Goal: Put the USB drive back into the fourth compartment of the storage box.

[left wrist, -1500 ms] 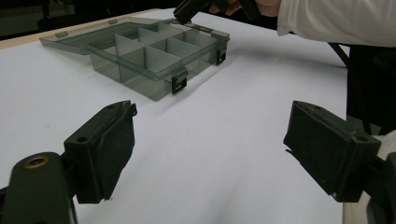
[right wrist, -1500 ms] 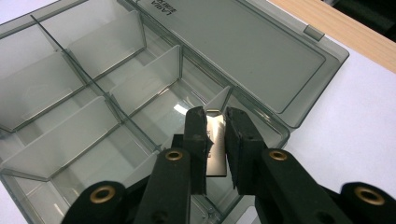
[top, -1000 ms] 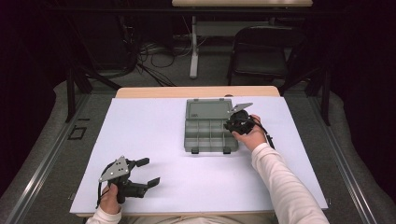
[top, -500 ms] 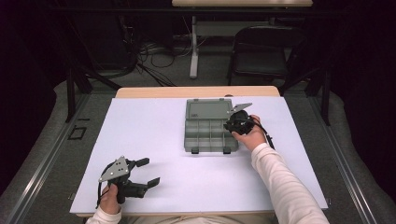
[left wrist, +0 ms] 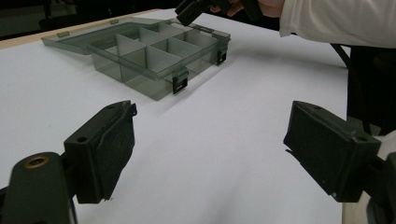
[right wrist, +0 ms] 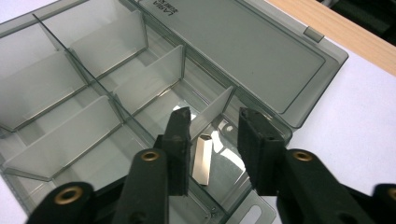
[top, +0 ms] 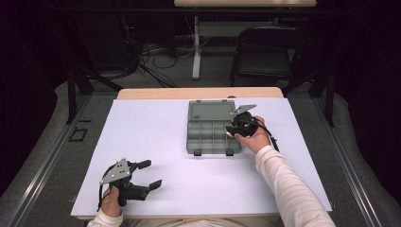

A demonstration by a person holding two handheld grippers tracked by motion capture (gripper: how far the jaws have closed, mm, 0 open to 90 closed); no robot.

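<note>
High view: open grey box (top: 212,137) is sitting on the white tabletop (top: 156,137), right of centre, lid lying flat toward the far edge. Right gripper (top: 232,129) is hovering at the box's right side, hand (top: 255,138) behind it. Left gripper (top: 150,174) is resting near the front-left corner, well apart from the box, fingers spread wide with nothing between them.

Left gripper view: both fingers (left wrist: 105,149) are standing wide apart over bare tabletop, holding nothing. Box (left wrist: 154,56) is lying farther off with its dividers showing; the right gripper (left wrist: 191,9) is hanging over its far end.

Right gripper view: fingers (right wrist: 180,149) are pointing down into a corner compartment of the box (right wrist: 93,93). They have just been opening and are now partly apart. A small metal piece (right wrist: 203,158) is lying on the compartment floor between them; the pads are not pressing on it. Lid (right wrist: 243,51) is lying flat beyond.
</note>
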